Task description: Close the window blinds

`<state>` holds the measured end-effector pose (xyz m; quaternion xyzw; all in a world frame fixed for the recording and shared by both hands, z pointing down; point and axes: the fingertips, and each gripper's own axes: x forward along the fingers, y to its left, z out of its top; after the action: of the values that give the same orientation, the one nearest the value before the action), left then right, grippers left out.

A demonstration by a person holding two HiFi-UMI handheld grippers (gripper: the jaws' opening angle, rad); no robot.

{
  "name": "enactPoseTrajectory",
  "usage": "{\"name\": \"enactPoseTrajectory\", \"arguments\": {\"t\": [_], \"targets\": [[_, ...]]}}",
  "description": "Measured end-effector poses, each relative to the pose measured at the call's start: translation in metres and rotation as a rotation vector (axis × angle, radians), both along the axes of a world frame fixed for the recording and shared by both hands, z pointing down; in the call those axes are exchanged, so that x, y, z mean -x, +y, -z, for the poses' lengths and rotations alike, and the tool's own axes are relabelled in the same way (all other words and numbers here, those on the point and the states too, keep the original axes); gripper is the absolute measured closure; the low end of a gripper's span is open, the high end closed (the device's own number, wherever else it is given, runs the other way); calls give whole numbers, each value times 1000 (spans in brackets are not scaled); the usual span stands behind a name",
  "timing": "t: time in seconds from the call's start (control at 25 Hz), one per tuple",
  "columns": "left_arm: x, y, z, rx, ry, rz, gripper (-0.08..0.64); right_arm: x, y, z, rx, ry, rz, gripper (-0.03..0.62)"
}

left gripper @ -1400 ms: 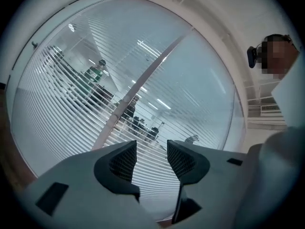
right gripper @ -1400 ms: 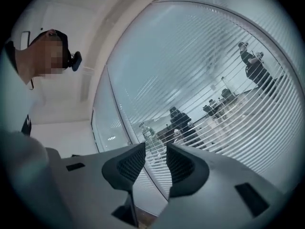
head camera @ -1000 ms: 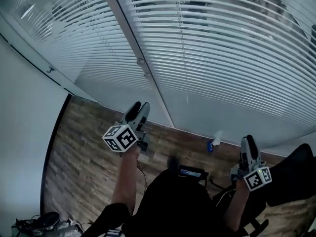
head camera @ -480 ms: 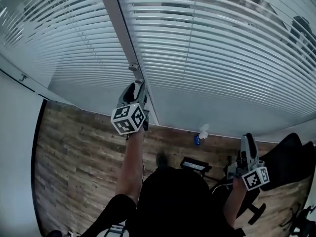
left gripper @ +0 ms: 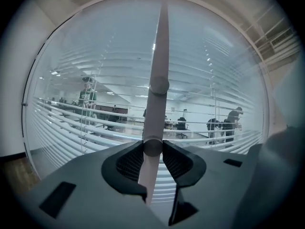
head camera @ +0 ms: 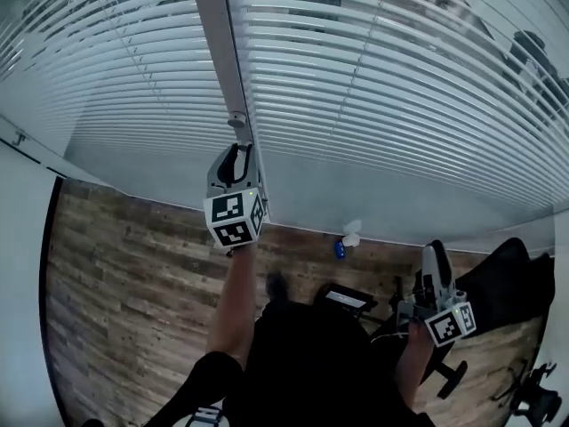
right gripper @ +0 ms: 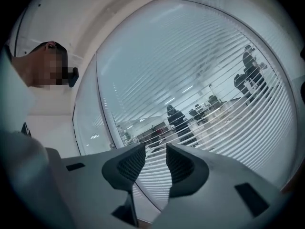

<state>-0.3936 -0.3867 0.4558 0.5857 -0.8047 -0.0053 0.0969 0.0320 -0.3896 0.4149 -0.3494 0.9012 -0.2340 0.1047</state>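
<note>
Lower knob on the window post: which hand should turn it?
Left. The left gripper is at the post; its jaws have just been closing onto the lower knob between them. The right gripper hangs low, away from it, empty.

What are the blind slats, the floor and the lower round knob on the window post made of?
Slats: thin, smooth, white with soft sheen, probably painted aluminium or plastic. Floor: brown planks with grain streaks, wood or wood-look laminate, can't tell which. Knob: smooth matte grey, plastic or metal, unclear.
</note>
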Motion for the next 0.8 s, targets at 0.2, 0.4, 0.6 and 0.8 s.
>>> {"name": "enactPoseTrajectory", "arguments": {"t": [0.2, 0.4, 0.6, 0.8], "targets": [[0, -2, -11, 108, -133, 27, 423, 1, -16, 4, -34, -24, 39, 469], [10, 0, -18, 248, -358, 54, 423, 4, -24, -6, -27, -58, 54, 469], [10, -4, -22, 423, -596, 101, 424, -5, -34, -10, -19, -79, 58, 469], [5, -7, -21, 343, -499, 104, 423, -11, -40, -12, -33, -67, 70, 469]]}}
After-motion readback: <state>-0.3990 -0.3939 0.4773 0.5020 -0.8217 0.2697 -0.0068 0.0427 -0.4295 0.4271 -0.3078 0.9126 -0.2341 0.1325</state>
